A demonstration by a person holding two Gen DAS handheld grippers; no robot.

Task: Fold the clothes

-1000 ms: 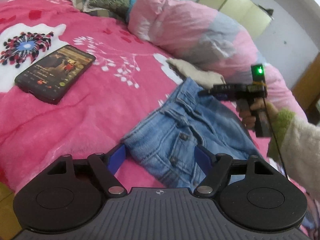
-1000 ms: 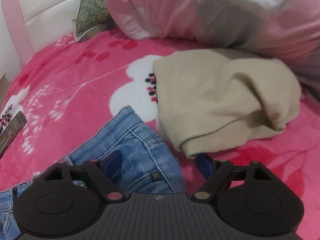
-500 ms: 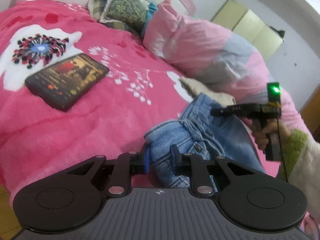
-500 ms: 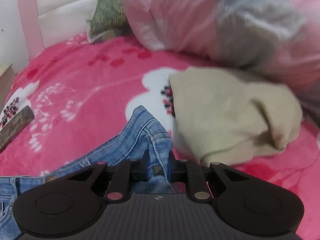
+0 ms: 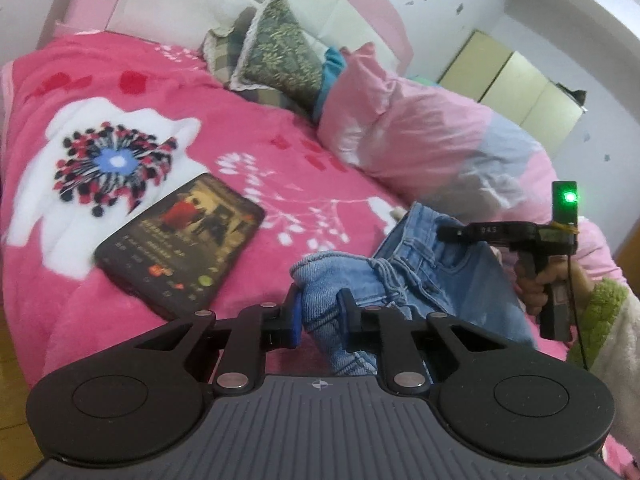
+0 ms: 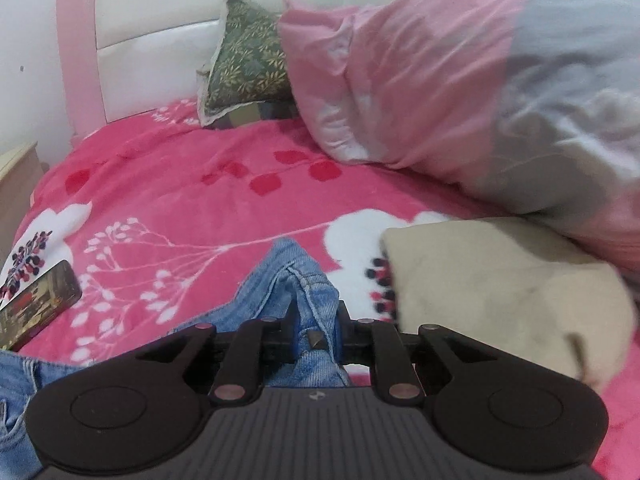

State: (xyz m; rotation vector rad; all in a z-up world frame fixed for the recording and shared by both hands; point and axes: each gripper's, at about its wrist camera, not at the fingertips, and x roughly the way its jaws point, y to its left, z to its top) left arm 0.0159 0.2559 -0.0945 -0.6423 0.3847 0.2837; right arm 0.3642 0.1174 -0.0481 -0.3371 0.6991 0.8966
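**Desk:** What are you holding, and where?

**Caption:** Over a bed spread with a bright pink floral fleece blanket, you have both grippers on one pair of light blue denim jeans. Your left gripper is pinching a bunched wad of denim at the waistband end; your right gripper is clamped on a ridge of the same denim near a metal rivet. The jeans are raised off the blanket where they are gripped, and the rest trails down out of view.

**Desk:** How far along does the folding look?

**Caption:** By my reading, mid-handling: the jeans are crumpled between your grippers, not squared up. Whether a fold is already in them cannot be told, since most of the cloth is hidden. A beige knitted garment lies bundled just beside the jeans, against the pink and grey quilt; it looks roughly doubled over, not neatly folded. A black smartphone with a lit screen lies well apart on the blanket.
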